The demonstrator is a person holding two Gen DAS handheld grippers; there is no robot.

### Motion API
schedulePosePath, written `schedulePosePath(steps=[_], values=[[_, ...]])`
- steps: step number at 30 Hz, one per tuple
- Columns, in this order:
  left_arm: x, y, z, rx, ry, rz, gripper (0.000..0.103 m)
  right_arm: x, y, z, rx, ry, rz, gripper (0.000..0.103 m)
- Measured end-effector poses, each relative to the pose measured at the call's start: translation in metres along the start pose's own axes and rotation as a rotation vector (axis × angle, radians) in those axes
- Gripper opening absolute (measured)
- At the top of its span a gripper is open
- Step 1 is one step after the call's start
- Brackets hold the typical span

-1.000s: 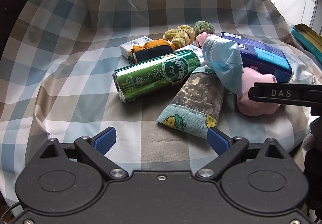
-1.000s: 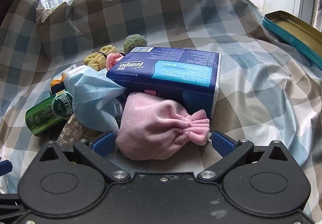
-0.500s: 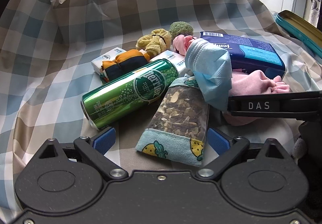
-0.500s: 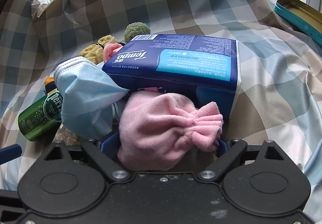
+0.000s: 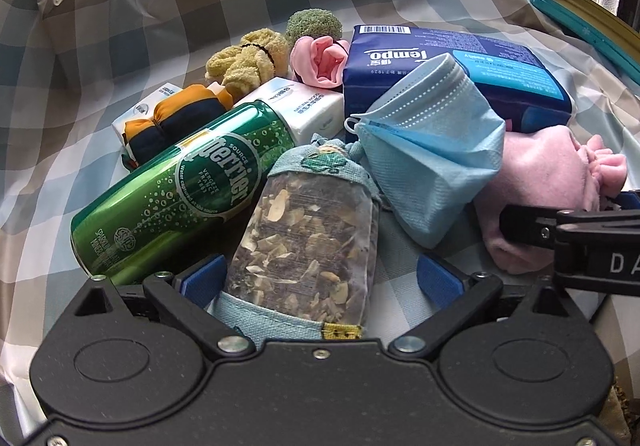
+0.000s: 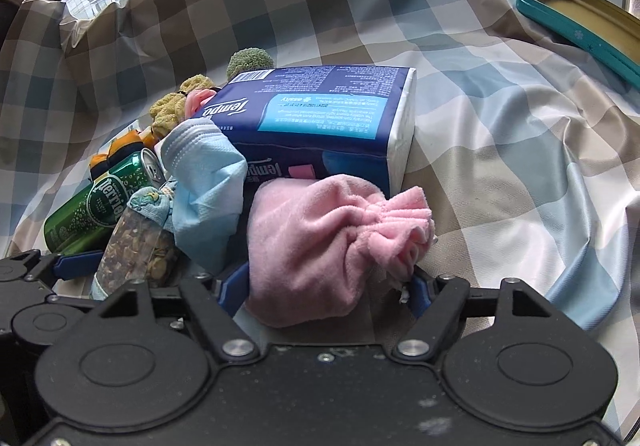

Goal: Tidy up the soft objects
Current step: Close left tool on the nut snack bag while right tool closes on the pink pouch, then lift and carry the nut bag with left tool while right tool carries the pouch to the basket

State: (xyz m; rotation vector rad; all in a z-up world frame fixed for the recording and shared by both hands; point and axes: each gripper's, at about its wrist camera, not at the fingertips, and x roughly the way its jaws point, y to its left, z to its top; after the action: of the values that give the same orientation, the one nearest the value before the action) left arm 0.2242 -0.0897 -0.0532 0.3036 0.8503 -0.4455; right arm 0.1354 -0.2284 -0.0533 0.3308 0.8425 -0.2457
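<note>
A pile lies on a checked cloth [image 6: 500,149]. My left gripper [image 5: 320,278] is open, its blue pads on either side of a clear sachet of dried bits with blue cloth ends [image 5: 312,242], the right pad apart from it. My right gripper [image 6: 324,286] has its blue pads at both sides of a pink cloth pouch [image 6: 316,242], close against it. The pouch [image 5: 548,181] and the right gripper's finger [image 5: 568,234] show in the left wrist view. A blue face mask [image 5: 432,149] leans on a blue Tempo tissue pack [image 6: 316,113].
A green Perrier can [image 5: 180,189] lies left of the sachet. Behind are white tissue packs [image 5: 304,109], an orange and navy bundle [image 5: 172,121], a yellow cloth knot [image 5: 248,61], a pink cloth roll [image 5: 320,61] and a green ball [image 5: 314,23]. A teal tin lid [image 6: 580,17] sits far right.
Both grippers have moved forward into the pile. The sachet now lies between the left pads. The right pads have narrowed around the pink pouch.
</note>
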Motion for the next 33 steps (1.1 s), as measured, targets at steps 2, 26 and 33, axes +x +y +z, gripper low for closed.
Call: schedulePosePath(steps=[2,26,33], values=[[0.002,0.003,0.001,-0.021,0.007,-0.022,0.101,0.002,0.001,0.0,-0.009,-0.011,-0.014,0.083],[-0.071,0.025,-0.016,-0.173,-0.065,-0.01,0.045,-0.007,0.0,0.006,-0.02,-0.056,0.019,0.053],[-0.103,0.031,-0.03,-0.217,-0.085,0.005,0.045,-0.041,-0.006,0.002,0.0,-0.105,0.024,0.053]])
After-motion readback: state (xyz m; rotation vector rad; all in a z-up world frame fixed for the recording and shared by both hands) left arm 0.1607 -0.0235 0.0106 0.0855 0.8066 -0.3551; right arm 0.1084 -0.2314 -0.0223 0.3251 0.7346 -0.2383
